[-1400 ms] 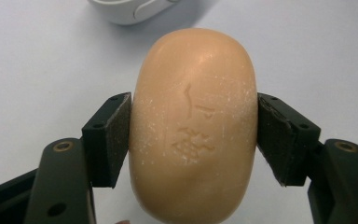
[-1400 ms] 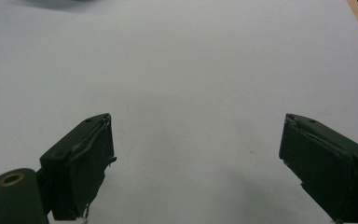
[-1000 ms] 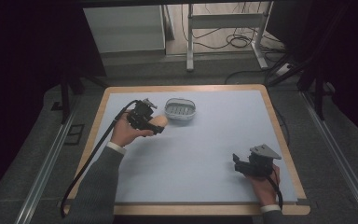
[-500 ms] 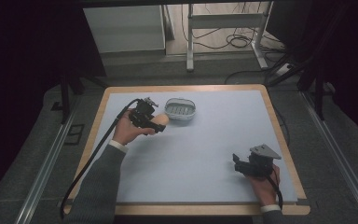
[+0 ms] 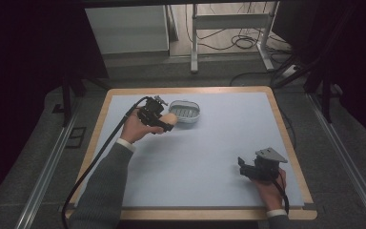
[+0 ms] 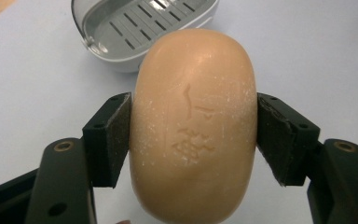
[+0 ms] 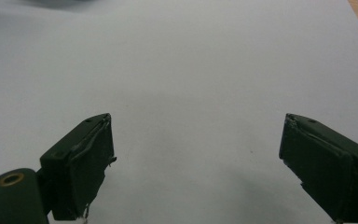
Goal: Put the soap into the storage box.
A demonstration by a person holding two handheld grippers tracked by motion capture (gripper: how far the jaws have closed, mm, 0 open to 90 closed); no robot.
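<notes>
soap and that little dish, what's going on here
A person works at a table with a gripper in each hand. The left gripper is clamped on the sides of an orange bar of soap, holding it just short of an empty grey soap dish with a slotted bottom. The right gripper sits open near the table's right corner, holding nothing.

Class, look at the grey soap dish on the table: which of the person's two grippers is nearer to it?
Left. The left gripper, shut on the soap bar, sits right beside the soap dish. The right gripper rests open, far off near the table's front right corner.
</notes>
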